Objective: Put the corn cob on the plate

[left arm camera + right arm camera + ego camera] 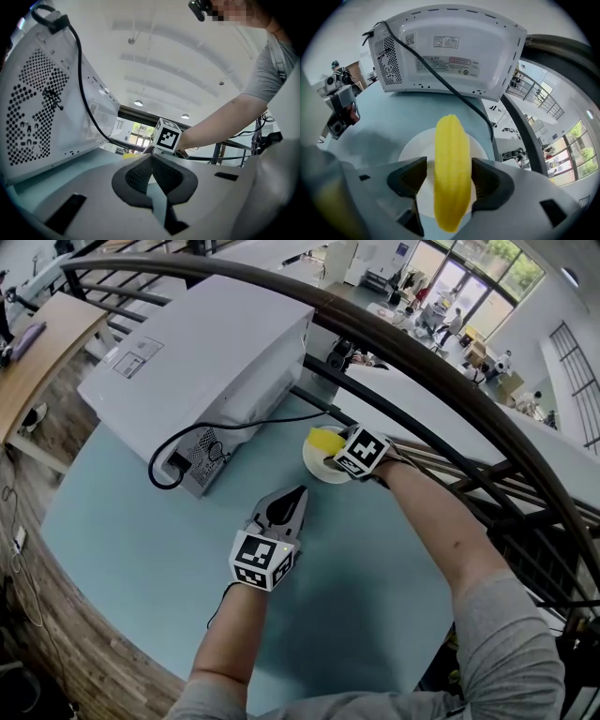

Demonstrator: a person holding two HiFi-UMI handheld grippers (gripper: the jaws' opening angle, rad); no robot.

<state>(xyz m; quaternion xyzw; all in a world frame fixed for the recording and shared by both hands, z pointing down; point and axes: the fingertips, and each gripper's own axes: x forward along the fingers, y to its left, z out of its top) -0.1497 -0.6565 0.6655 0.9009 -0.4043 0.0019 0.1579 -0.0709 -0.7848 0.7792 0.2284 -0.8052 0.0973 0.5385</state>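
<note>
Corn cob sits between my right claw's parted jaws, pads off it, seemingly resting on the plate; left claw closed, empty; placing looks done, only pulling clear is left.

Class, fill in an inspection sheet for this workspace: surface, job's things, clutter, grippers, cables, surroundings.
Surface: round pale-blue table.
Job's things: yellow corn cob over round white plate.
Clutter: white microwave oven, back facing the person.
Grippers: left gripper jaws together, empty; right gripper jaws apart, cob between them, not clamped.
Cables: black power cable from the microwave's back, looping on the table.
Surroundings: dark curved railing; bright hall beyond.
</note>
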